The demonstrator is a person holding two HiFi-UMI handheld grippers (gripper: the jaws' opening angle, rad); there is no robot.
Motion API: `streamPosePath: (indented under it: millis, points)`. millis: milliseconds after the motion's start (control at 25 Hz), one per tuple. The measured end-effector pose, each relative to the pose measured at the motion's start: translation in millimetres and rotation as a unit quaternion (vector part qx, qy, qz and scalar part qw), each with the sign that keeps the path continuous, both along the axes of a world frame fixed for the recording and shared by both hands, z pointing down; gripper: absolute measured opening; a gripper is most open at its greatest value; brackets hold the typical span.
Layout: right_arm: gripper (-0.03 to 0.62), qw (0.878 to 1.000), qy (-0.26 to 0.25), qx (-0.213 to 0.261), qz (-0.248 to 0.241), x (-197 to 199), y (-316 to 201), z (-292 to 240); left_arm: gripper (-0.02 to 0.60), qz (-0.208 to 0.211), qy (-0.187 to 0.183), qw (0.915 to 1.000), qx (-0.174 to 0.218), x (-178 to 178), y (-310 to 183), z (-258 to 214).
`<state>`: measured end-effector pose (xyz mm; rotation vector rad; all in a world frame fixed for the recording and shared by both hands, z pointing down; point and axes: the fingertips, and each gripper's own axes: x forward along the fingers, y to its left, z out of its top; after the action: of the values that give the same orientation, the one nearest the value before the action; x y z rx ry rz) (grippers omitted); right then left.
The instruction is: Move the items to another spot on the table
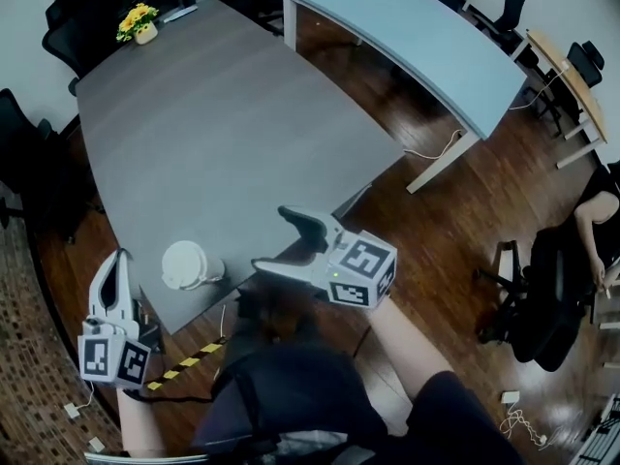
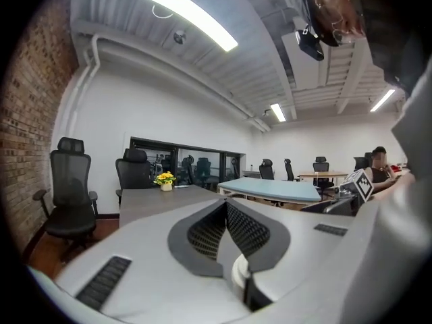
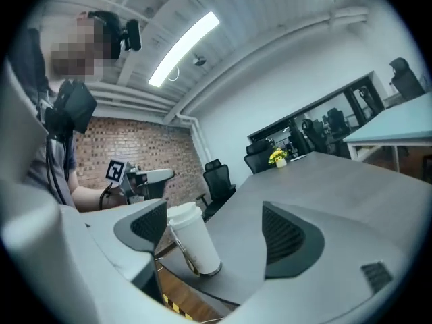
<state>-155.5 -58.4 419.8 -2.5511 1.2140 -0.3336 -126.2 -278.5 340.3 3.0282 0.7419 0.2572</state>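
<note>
A white paper cup with a lid stands upright near the front corner of the long grey table. My right gripper is open at the table's front edge, to the right of the cup and apart from it. In the right gripper view the cup shows ahead between the spread jaws of that gripper, closer to the left one, with a thin string hanging down its side. My left gripper is shut with nothing in it, off the table's left side. A small pot of yellow flowers sits at the far end.
A light blue curved table stands to the right across a strip of wood floor. Black office chairs line the grey table's far and left sides. A seated person is at the far right. Yellow-black tape marks the floor below the table corner.
</note>
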Motion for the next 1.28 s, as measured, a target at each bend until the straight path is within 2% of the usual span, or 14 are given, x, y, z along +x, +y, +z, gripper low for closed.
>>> streamPosePath:
  millis: [200, 240, 320, 360, 440, 480, 720, 920, 1000, 1160, 1280]
  points:
    - [0.401, 0.998, 0.044, 0.021, 0.044, 4, 64, -58, -0.006, -0.010, 0.005, 0.9999, -0.005, -19, 3, -16]
    - [0.312, 0.997, 0.051, 0.021, 0.047, 2, 71, -68, -0.006, -0.006, 0.007, 0.9999, -0.006, -22, 6, -19]
    - [0.179, 0.996, 0.060, 0.012, 0.058, -5, 81, -80, -0.006, 0.009, 0.015, 0.9998, -0.011, -26, 15, -27]
    - [0.080, 0.996, 0.062, 0.001, 0.066, -8, 84, -82, -0.006, 0.021, 0.022, 0.9994, -0.014, -26, 22, -32]
    - [0.001, 0.995, 0.066, -0.024, 0.077, -18, 85, -87, -0.006, 0.049, 0.036, 0.9979, -0.022, -26, 36, -43]
    - [-0.015, 0.994, 0.068, -0.031, 0.081, -23, 83, -92, -0.006, 0.066, 0.042, 0.9967, -0.025, -25, 44, -48]
    - [-0.021, 0.987, 0.071, -0.041, 0.134, -53, 73, -116, -0.006, 0.177, 0.062, 0.9822, -0.014, -28, 82, -54]
    - [-0.021, 0.973, 0.077, -0.103, 0.190, -82, 67, -107, -0.006, 0.253, 0.052, 0.9656, -0.030, -36, 105, -47]
    - [-0.021, 0.972, 0.089, -0.115, 0.186, -96, 63, -110, -0.006, 0.274, 0.049, 0.9599, -0.037, -42, 121, -49]
    - [-0.023, 0.977, 0.102, -0.107, 0.152, -130, 55, -120, -0.006, 0.308, 0.046, 0.9500, -0.025, -73, 153, -54]
    - [-0.022, 0.979, 0.100, -0.125, 0.130, -156, 56, -121, -0.006, 0.300, 0.037, 0.9531, -0.010, -95, 169, -55]
